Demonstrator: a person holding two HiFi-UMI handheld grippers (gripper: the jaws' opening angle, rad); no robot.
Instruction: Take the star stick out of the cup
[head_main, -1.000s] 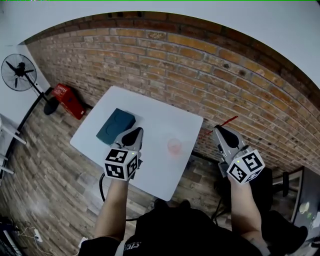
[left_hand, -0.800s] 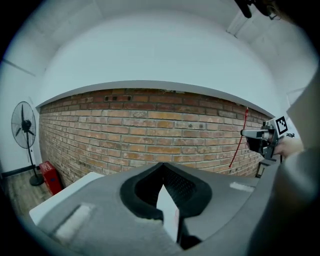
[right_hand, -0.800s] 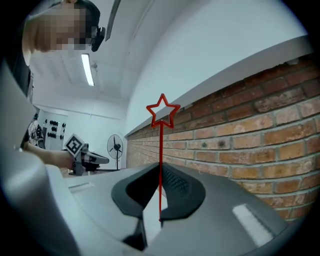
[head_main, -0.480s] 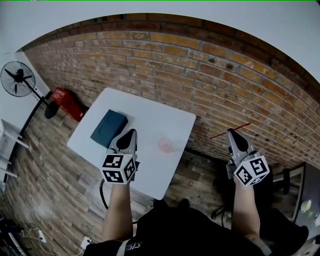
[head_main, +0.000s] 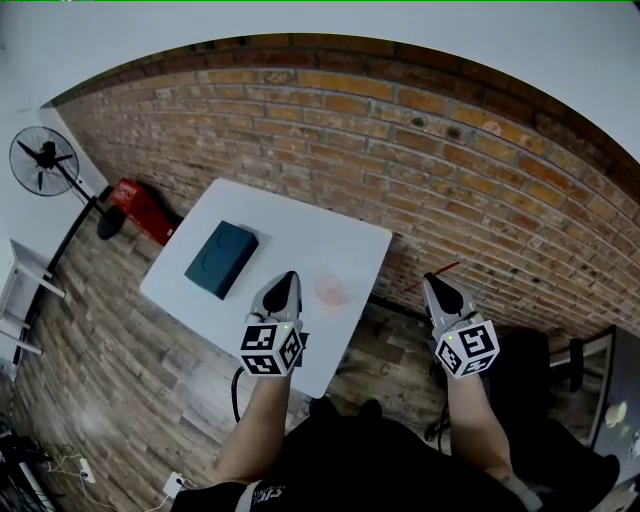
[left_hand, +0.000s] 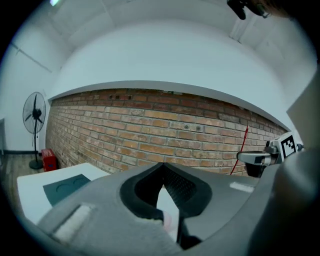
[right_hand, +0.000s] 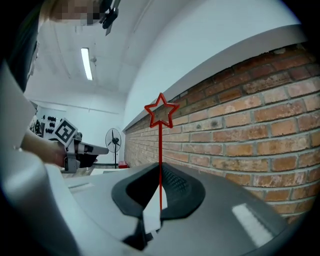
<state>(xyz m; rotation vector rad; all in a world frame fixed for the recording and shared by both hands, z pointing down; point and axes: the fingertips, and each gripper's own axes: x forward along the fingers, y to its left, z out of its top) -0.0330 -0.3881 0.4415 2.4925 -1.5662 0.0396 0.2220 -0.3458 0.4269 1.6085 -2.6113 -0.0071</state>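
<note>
The right gripper (head_main: 437, 284) had its jaws clamped on the star stick (right_hand: 160, 145), which was out of the cup (head_main: 331, 290) and well to the cup's right, past the white table (head_main: 300, 230) edge. The left gripper (head_main: 287, 281), jaws pressed together on nothing, hovered just left of the cup. A teal box (head_main: 220, 258) lay farther left of the cup.

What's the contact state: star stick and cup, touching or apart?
Apart. Head view: the right tool holds the star stick beyond the table's right edge, while the cup stands on the table, open floor between them.
</note>
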